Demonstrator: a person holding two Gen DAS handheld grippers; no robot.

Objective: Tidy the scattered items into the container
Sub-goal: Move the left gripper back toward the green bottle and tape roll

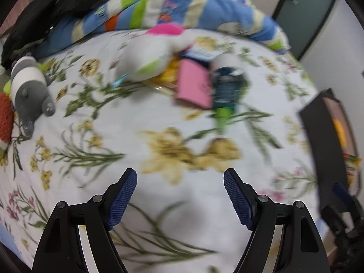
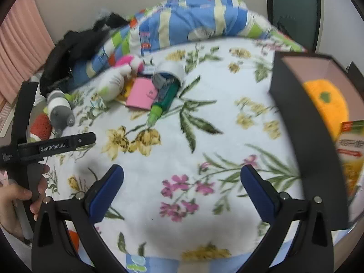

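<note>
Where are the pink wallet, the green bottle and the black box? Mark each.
pink wallet (image 2: 141, 97), right wrist view, middle of its flap.
green bottle (image 2: 155, 112), right wrist view, its light green cap.
black box (image 2: 302, 122), right wrist view, its near outer wall.

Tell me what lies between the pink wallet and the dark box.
In the right wrist view: a green-capped bottle beside the pink wallet, then bare floral sheet up to the dark box.

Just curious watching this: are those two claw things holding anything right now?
No, nothing is held. The left gripper and the right gripper are both open over the floral bedsheet.
</note>
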